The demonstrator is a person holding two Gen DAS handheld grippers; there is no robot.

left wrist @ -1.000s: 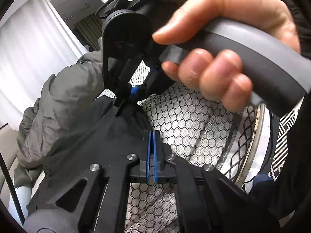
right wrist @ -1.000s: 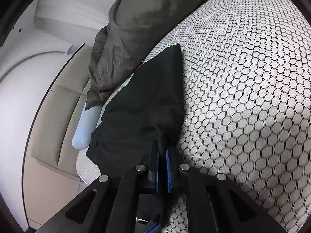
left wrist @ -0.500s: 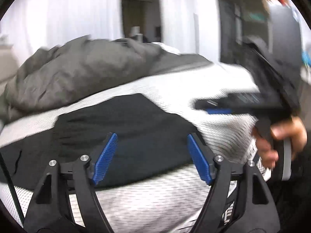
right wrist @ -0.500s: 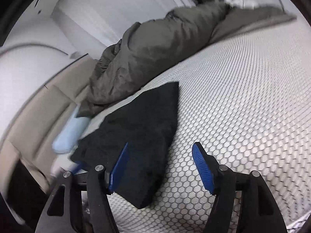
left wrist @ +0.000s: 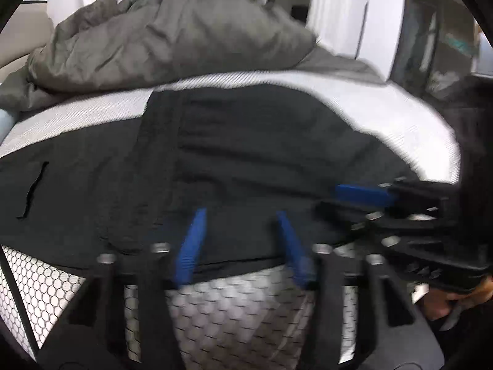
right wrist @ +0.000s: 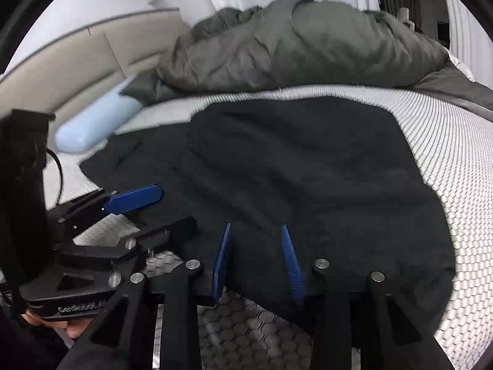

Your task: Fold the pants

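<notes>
Honeycomb-patterned bed (right wrist: pixel 446 141) under black pants (right wrist: pixel 292 166), near edge between both closing hand-held grippers' pads.

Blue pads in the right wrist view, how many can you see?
3. Two are on the right tool, over the near edge of the black pants. One pad is on the left tool, at the pants' left edge; its partner pad may be hidden.

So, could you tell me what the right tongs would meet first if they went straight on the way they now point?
Most likely the black pants. The right tongs point down at the near edge, jaws closing with cloth between them, not yet pinched. Depth is hard to judge, but nothing else lies in the way.
</notes>
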